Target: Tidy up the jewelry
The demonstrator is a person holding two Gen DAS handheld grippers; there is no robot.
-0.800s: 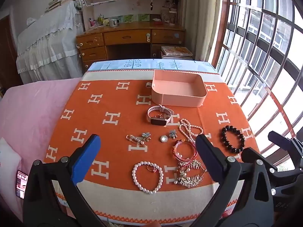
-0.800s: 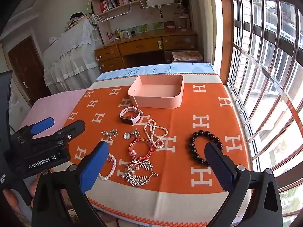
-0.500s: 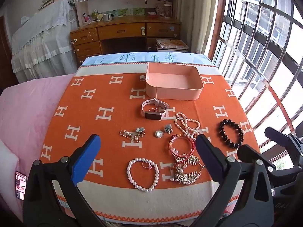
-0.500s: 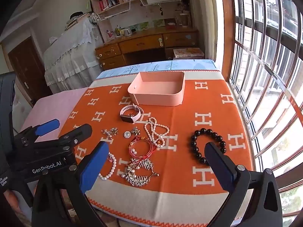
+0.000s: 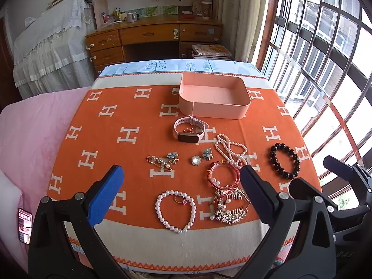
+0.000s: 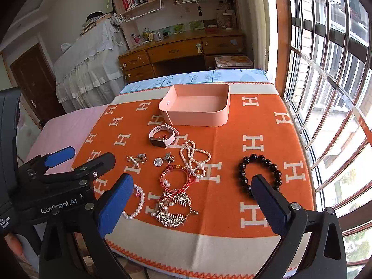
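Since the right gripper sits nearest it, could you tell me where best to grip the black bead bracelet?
Probably from above, pinching one side of the black bead bracelet across its strand. It lies flat as an open ring, apart from the other pieces, so one finger of the open right gripper can drop inside the loop.

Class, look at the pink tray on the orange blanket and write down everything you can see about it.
The pink tray is a shallow rectangular box with rounded corners and low upright walls, in smooth matte salmon-pink material that looks like plastic. It has no lid and nothing lies inside it. It sits flat at the far end of the orange blanket, beyond all the jewelry. A small tab sticks out from its left end. The pink watch lies just in front of it; whether they touch is unclear. Neither pair of tongs is near it.
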